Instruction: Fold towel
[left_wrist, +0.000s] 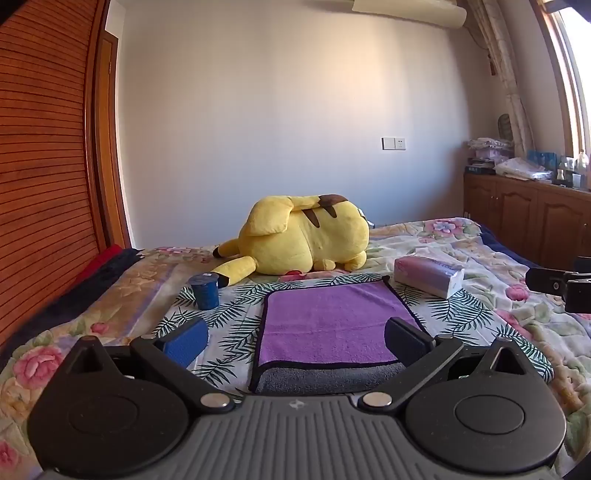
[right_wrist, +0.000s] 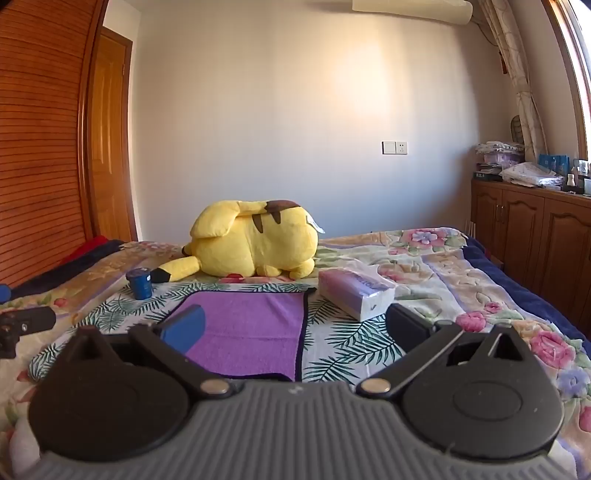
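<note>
A purple towel (left_wrist: 328, 325) with a dark border lies folded on a leaf-print cloth (left_wrist: 236, 306) on the bed; its grey underside (left_wrist: 328, 380) shows along the near edge. It also shows in the right wrist view (right_wrist: 247, 328). My left gripper (left_wrist: 295, 339) is open and empty, hovering just in front of the towel's near edge, with its right finger (left_wrist: 406, 343) over the towel's near right corner. My right gripper (right_wrist: 291, 328) is open and empty, its left finger (right_wrist: 181, 328) over the towel's near left part and its right finger off the towel.
A yellow plush toy (left_wrist: 303, 236) lies behind the towel. A blue cup (left_wrist: 205, 291) stands at the back left, a tissue pack (left_wrist: 428, 275) at the back right. A wooden wardrobe (left_wrist: 44, 166) is on the left, cabinets (left_wrist: 524, 218) on the right.
</note>
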